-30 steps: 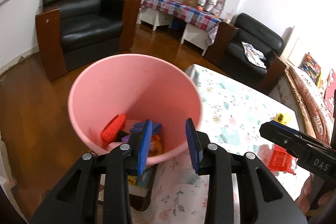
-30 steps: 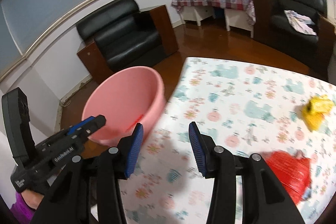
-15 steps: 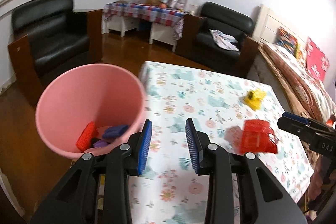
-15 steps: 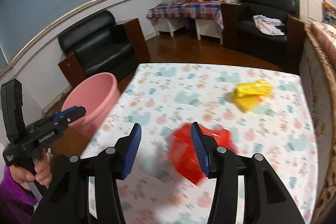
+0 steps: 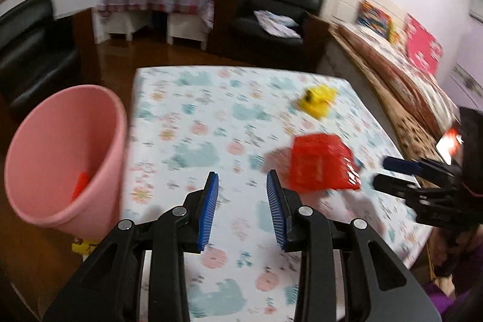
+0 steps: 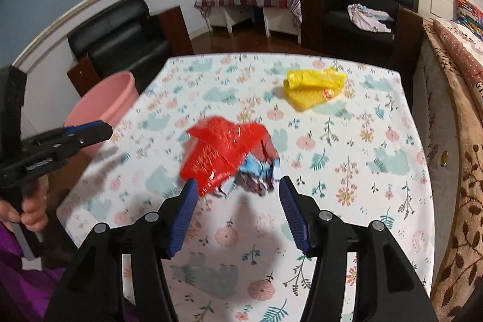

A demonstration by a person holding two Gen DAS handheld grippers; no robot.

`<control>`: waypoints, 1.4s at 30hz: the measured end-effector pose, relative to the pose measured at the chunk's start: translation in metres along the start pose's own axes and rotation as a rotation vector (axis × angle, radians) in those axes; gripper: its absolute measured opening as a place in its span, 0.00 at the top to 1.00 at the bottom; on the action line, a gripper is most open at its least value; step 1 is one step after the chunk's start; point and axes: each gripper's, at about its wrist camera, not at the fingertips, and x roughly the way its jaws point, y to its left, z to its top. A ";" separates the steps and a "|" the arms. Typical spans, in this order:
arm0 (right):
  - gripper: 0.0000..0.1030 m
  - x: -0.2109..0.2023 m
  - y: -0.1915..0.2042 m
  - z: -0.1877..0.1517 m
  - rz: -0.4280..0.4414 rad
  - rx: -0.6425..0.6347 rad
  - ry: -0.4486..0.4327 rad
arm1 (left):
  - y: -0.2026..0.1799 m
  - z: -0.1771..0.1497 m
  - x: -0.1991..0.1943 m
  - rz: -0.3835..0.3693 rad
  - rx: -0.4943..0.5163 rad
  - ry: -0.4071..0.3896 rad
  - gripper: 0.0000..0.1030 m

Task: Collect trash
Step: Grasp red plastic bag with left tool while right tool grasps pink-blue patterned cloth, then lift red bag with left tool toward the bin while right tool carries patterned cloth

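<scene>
- some trash is already in the pink bin [image 5: 66, 153]: a red piece shows low inside it. the bin stands off the worktop's [image 6: 347, 147] edge, left of the left claw [image 5: 241, 210].
- still out on the worktop: a red wrapper [image 6: 223, 153] with a crumpled blue-and-white scrap against it, and a yellow wrapper [image 6: 314, 86] beyond, well apart from the red one.
- right claw [image 6: 238, 216] hovers just short of the red wrapper, its jaws opening with nothing pressed between them; the wrapper's near corner sits just ahead of the left pad.
- left claw is part open and empty, over bare cloth, the red wrapper ahead to its right.
- by my reading roughly two pickups are left, red first.
- room: bare cloth around both wrappers, so an approach from above looks free. the yellow one lies nearer the far edge. the two claws are near each other over the red wrapper's side, so they could cross on the way to the bin.
</scene>
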 end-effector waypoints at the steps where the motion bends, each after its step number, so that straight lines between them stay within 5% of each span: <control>1: 0.46 0.005 0.000 -0.002 -0.007 -0.010 0.012 | -0.006 -0.001 0.002 -0.009 0.027 0.007 0.68; 7: 0.46 0.028 -0.007 0.000 -0.076 -0.026 0.041 | -0.038 -0.007 0.015 -0.050 0.150 0.041 0.68; 20: 0.46 0.039 0.005 0.027 -0.047 -0.097 -0.005 | -0.065 0.000 0.049 -0.053 0.286 0.047 0.68; 31: 0.46 0.047 -0.004 0.038 0.009 -0.040 0.002 | -0.056 0.020 0.070 -0.057 0.223 0.012 0.68; 36: 0.46 0.046 -0.014 0.031 0.026 0.011 0.010 | -0.054 0.020 0.068 -0.055 0.208 -0.005 0.87; 42: 0.46 0.049 -0.026 0.018 0.068 0.107 0.021 | -0.043 0.020 0.058 -0.032 0.136 -0.027 0.93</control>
